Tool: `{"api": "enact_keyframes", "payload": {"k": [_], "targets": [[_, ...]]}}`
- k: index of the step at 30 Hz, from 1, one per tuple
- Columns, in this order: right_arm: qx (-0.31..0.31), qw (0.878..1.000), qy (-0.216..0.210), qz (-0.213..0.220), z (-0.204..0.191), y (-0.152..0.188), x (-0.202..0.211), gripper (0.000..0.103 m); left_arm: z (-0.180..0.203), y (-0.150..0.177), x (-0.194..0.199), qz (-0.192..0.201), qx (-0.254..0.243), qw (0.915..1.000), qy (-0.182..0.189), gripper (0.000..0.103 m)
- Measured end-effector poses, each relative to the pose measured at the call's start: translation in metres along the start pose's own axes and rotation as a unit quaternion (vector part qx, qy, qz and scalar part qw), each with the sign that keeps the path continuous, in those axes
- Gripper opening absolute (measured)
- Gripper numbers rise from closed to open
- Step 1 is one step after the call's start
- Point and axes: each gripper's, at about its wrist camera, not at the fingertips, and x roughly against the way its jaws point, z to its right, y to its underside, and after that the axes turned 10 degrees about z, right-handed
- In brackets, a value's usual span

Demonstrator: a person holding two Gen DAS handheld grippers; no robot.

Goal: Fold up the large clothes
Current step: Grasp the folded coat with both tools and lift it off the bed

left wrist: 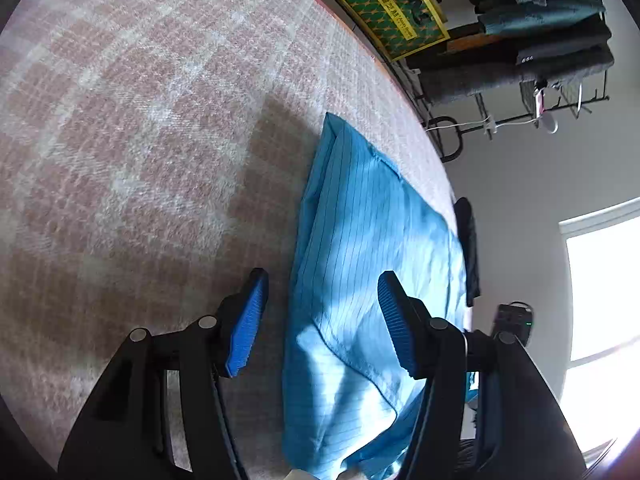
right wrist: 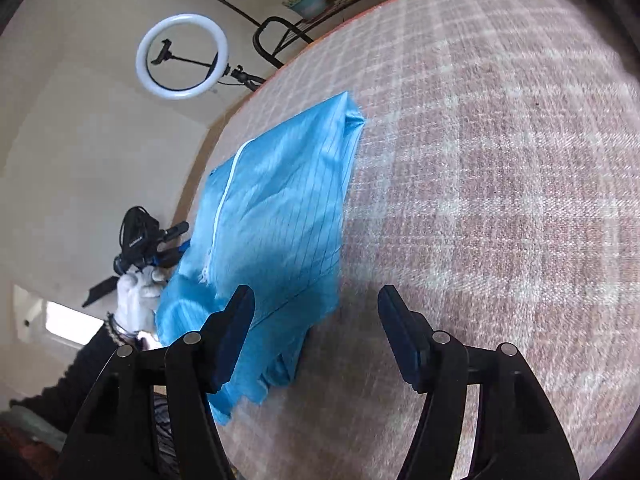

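A light blue garment (left wrist: 360, 240) with thin dark stripes lies folded into a long panel on a pink and white plaid blanket (left wrist: 140, 140). My left gripper (left wrist: 323, 280) hovers over its near end, open, with the cloth below the gap and the blue pads not pressing on it. In the right wrist view the garment (right wrist: 280, 200) shows a white zipper along its left side. My right gripper (right wrist: 315, 292) is open above the garment's near right corner, half over the blanket (right wrist: 480, 160). Nothing is held in either.
A white-gloved hand (right wrist: 138, 300) with a dark sleeve is at the garment's left edge. A ring light (right wrist: 182, 56) stands beyond the bed. A clothes rack (left wrist: 540, 40), a yellow-green box (left wrist: 396, 12) and a bright window (left wrist: 604, 300) are off the bed's edge.
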Motion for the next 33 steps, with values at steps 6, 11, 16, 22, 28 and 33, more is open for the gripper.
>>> {"api": "enact_keyframes", "payload": {"k": [6,11,16,22,28,33], "targets": [[-0.019,0.998,-0.055,0.013,0.008,-0.006,-0.025,0.064,0.005,-0.002,-0.014,-0.012,-0.007,0.9995,0.029,0.058],[0.003,0.997,-0.076,-0.010,-0.019,-0.015,-0.049,0.056,0.021,0.000,-0.031,-0.022,-0.027,0.9988,0.033,0.058],[-0.007,0.998,-0.064,-0.023,-0.020,-0.016,-0.058,0.028,0.034,-0.001,-0.042,-0.023,-0.054,0.9982,-0.011,0.035],[0.055,0.998,0.022,-0.019,-0.055,-0.019,-0.058,0.009,0.090,0.024,-0.042,0.001,-0.198,0.9743,-0.108,0.011],[0.134,0.987,0.085,-0.011,-0.095,-0.018,-0.054,0.006,0.117,0.045,-0.027,0.022,-0.231,0.9671,-0.104,0.008],[0.183,0.978,0.102,0.002,-0.125,-0.015,-0.036,0.006,0.136,0.059,-0.021,0.017,-0.240,0.9664,-0.091,0.007]]}}
